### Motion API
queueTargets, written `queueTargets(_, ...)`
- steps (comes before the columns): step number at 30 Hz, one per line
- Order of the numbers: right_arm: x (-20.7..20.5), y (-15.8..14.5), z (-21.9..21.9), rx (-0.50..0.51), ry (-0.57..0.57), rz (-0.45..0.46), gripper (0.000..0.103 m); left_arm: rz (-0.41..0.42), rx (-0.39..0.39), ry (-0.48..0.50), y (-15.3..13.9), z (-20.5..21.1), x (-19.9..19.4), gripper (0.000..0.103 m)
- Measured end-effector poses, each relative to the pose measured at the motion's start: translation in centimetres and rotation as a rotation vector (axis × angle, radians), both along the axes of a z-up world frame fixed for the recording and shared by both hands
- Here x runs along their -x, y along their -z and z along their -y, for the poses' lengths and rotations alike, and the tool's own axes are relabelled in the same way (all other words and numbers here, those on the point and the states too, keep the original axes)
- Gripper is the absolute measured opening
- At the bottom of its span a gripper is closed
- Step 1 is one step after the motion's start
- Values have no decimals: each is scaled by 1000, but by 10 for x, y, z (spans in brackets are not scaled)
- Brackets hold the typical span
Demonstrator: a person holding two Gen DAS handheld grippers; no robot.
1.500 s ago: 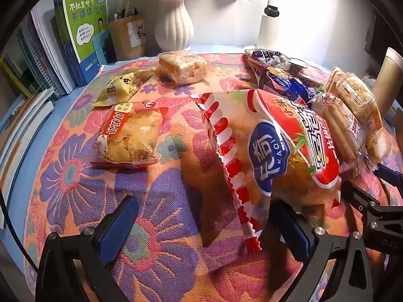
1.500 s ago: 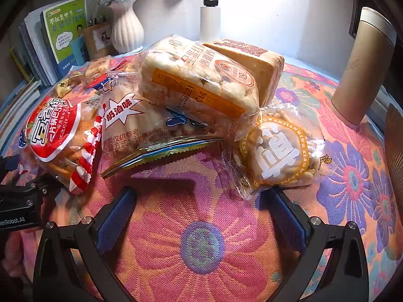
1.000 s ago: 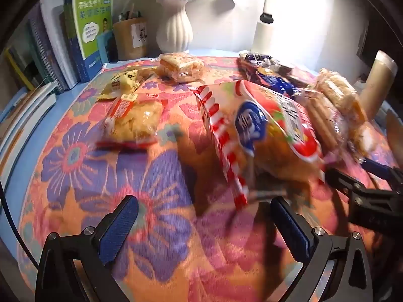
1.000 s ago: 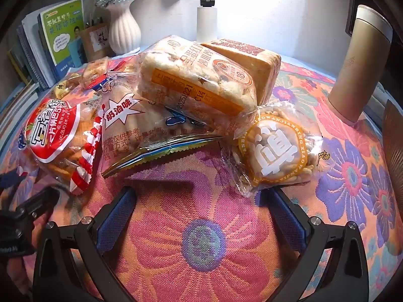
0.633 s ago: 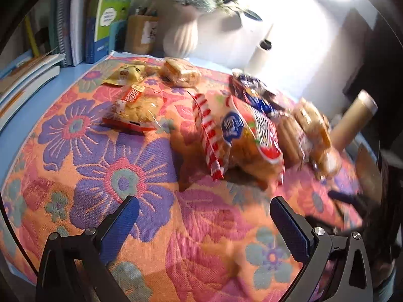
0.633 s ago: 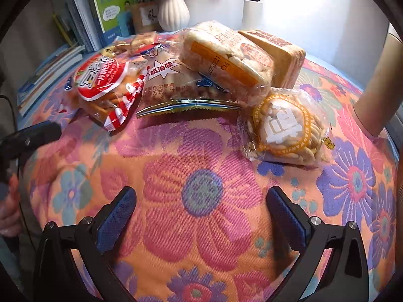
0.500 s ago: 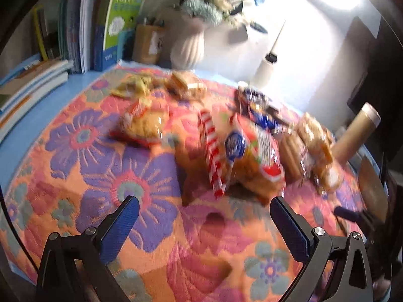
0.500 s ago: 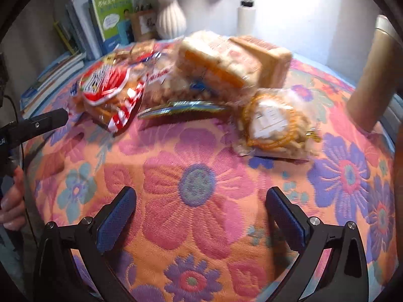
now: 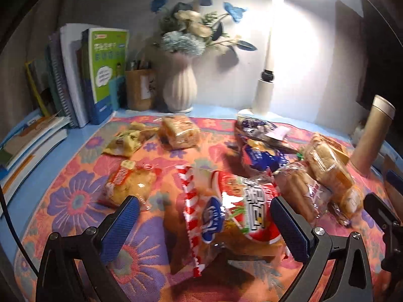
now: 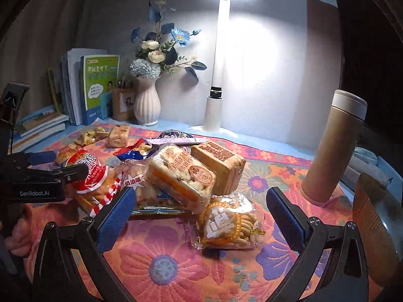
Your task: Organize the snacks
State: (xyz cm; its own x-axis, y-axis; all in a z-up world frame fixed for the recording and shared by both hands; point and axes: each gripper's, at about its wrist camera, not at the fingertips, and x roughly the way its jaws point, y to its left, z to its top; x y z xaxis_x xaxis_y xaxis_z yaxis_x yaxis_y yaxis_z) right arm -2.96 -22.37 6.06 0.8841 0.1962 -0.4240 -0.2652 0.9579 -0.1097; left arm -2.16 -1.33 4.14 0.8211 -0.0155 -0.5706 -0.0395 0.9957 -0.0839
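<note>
Snack packs lie piled on a floral cloth [image 10: 163, 264]. My left gripper [image 9: 205, 229] is open, with a red-and-white striped bag [image 9: 226, 216] lying between its fingers on the cloth. Left of that bag sit a red-labelled bread pack [image 9: 131, 186], a yellow packet [image 9: 123, 143] and a small cake pack [image 9: 180, 134]. A blue bag [image 9: 262, 156] lies behind it. My right gripper [image 10: 200, 217] is open just in front of a round biscuit pack [image 10: 229, 224]. An orange-labelled cake pack [image 10: 181, 178] leans on a brown loaf pack [image 10: 217, 163]. The left gripper [image 10: 50, 173] shows above the striped bag [image 10: 90, 176].
A tan thermos [image 10: 335, 146] stands at the right. At the back are a white lamp base [image 10: 214, 110], a white vase [image 10: 146, 103], a pen holder [image 9: 138, 90] and upright books [image 10: 98, 88]. A brown object [image 10: 375, 226] sits at the right edge.
Both grippers pulled back from the pile and tilted up, so the wall and lamp now show. The left gripper then came in again at the striped bag. Both stayed open.
</note>
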Motion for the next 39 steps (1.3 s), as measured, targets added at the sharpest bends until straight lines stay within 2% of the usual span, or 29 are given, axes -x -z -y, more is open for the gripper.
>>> queueTargets(3,-1,3,-5,11,-2,-22,103,9,-12,4,0,6,3,103)
queueTargets(8,-4,7,2,-32,-7,-59,103,2,-10,-5,3,8,5,103)
queueTargets(18,-1,4,4,-31,15,-33,103,-11,-7,-3,5,11,3,103)
queueTargets(39,-12,10,6,-28,42,-88,103,-24,45,-15,5,2,2,103)
